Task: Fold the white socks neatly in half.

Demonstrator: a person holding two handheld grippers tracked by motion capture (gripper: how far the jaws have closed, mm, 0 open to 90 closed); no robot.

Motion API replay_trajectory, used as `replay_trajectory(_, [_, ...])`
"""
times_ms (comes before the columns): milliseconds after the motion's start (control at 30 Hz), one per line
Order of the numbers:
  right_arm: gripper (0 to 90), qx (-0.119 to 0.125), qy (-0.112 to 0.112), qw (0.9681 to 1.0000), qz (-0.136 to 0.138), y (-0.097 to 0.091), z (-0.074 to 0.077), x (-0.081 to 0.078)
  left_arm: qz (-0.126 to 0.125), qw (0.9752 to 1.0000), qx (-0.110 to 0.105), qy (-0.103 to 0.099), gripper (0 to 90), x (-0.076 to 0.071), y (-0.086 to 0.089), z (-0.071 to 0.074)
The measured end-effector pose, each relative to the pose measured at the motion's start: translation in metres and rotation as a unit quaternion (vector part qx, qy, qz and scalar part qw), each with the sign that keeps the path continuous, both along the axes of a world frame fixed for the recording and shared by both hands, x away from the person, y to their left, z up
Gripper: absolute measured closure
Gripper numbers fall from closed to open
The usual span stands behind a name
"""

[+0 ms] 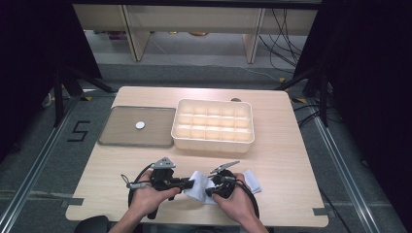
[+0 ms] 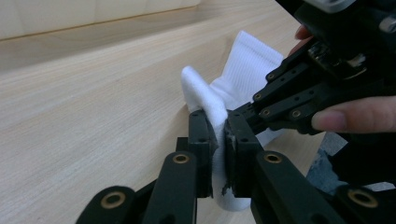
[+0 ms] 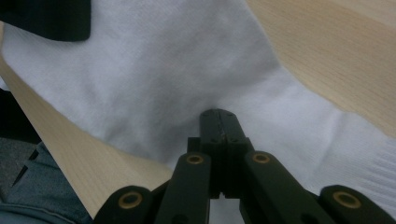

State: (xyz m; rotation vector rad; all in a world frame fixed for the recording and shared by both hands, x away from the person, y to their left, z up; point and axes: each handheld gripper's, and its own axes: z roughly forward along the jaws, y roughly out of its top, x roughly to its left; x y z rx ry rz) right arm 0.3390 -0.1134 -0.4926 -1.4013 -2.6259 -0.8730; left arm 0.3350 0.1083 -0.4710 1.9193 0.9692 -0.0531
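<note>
Pale wooden worktop carries a white sock, held between both tools near the person. Left tool pinches a fold of the sock. Right tool is pressed together on the cloth, but whether cloth sits between its jaws is hard to see. If the tools pull apart, the thin fold may slip out.

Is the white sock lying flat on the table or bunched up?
Bunched up: the white sock is gathered between the left gripper, clamped on a fold, and the right gripper, shut against it.
</note>
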Motion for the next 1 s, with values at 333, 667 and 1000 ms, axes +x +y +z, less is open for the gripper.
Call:
replay_trajectory(333, [90.0,0.008,-0.005,0.9999,0.004,0.007,-0.002,0.000,-0.005,1.0000,-0.007,0.001,82.5,0.003,-0.002,0.005])
replay_trajectory(667, [90.0,0.028,-0.049,0.9984,-0.006,-0.005,0.015,0.003,-0.010,1.0000,-0.001,-0.002,82.4,0.005,0.000,0.007])
replay_trajectory(1000, [90.0,-0.016,-0.058,0.9892,-0.134,-0.100,0.038,0.024,-0.006,0.9999,0.008,-0.002,82.2,0.005,-0.001,0.007])
